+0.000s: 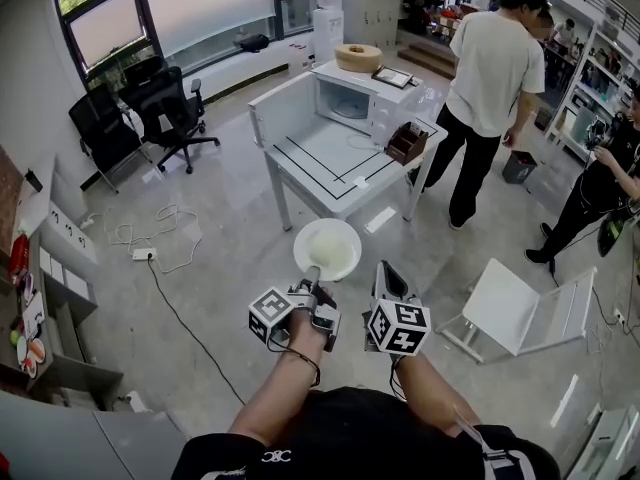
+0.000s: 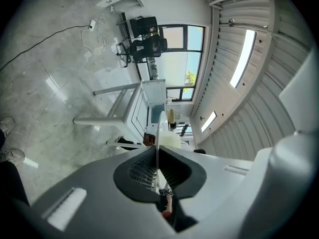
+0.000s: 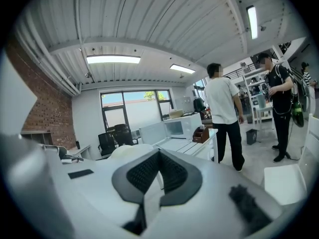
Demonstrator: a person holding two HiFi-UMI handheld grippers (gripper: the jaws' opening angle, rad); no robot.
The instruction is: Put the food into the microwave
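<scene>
A white plate (image 1: 327, 249) with a pale mound of food on it hangs over the floor, well short of the table. My left gripper (image 1: 312, 273) is shut on the plate's near rim. In the left gripper view the plate's thin edge (image 2: 160, 128) runs between the pads, and my left gripper (image 2: 157, 156) clamps it. My right gripper (image 1: 388, 276) sits just right of the plate, shut and empty; its own view shows the right gripper (image 3: 159, 156) with pads meeting. The white microwave (image 1: 350, 103) stands at the back of the white table (image 1: 320, 163), its door (image 1: 283, 108) swung open to the left.
A person in a white shirt (image 1: 490, 78) stands at the table's right side, another person (image 1: 610, 183) farther right. A brown organiser (image 1: 406, 143) sits on the table's right corner. A tipped white chair (image 1: 520, 308) lies at right. Office chairs (image 1: 165, 113) and floor cables (image 1: 160, 238) are at left.
</scene>
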